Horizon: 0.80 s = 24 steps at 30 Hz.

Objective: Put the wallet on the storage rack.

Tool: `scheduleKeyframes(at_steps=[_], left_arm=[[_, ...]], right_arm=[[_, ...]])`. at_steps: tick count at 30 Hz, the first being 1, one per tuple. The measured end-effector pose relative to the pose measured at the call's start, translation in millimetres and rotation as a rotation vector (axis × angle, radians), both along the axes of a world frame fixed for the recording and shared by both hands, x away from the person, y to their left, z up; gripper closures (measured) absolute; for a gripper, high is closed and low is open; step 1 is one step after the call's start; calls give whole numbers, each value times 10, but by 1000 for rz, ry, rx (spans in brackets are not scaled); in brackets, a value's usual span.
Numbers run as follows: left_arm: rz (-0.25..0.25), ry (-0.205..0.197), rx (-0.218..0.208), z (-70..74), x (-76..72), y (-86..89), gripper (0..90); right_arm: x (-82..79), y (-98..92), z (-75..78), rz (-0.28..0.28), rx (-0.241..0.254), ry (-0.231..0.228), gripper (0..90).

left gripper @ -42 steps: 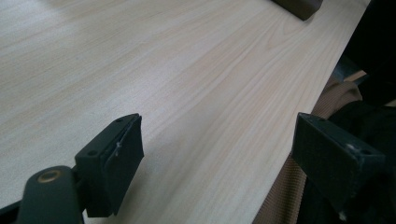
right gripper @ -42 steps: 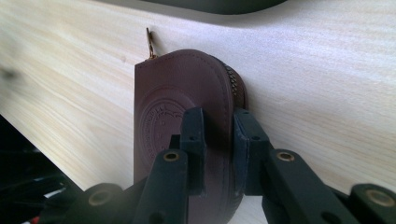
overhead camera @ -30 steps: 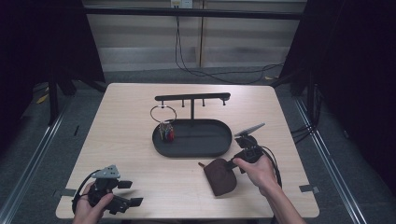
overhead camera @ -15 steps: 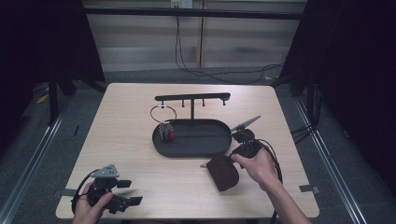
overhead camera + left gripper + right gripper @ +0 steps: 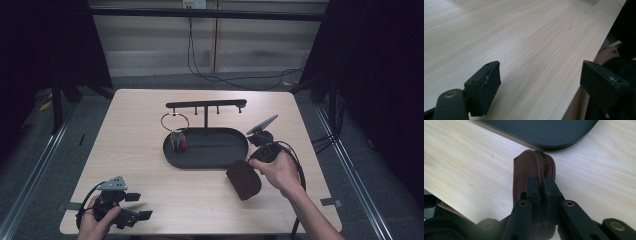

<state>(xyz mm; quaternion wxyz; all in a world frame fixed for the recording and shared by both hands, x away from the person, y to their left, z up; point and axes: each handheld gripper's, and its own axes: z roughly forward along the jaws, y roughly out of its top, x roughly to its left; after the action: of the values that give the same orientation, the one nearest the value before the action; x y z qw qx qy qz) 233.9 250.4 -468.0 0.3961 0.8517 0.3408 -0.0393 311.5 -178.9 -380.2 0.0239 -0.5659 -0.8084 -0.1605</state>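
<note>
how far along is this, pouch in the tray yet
Not yet. Done: the right tool is shut on the brown zip pouch, grip visible in the right gripper view. In hand: the pouch hangs from that tool just beside the black tray's near rim, not in it. Left, judging by the setup: probably carrying it over to the tray or the rack and letting go. The left tool rests open at the table's near corner.

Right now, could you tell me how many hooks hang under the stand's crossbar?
3 visible on the crossbar: one near its left end, one left of the post, one near its right end. The post may hide more.
</note>
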Motion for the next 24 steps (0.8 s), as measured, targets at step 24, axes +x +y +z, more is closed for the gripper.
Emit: scheduleKeyframes(at_steps=[24], left_arm=[[-2,13,-7,-1,4,5,167]], right_arm=[[167,-95,466,-37,-136,-42,842]])
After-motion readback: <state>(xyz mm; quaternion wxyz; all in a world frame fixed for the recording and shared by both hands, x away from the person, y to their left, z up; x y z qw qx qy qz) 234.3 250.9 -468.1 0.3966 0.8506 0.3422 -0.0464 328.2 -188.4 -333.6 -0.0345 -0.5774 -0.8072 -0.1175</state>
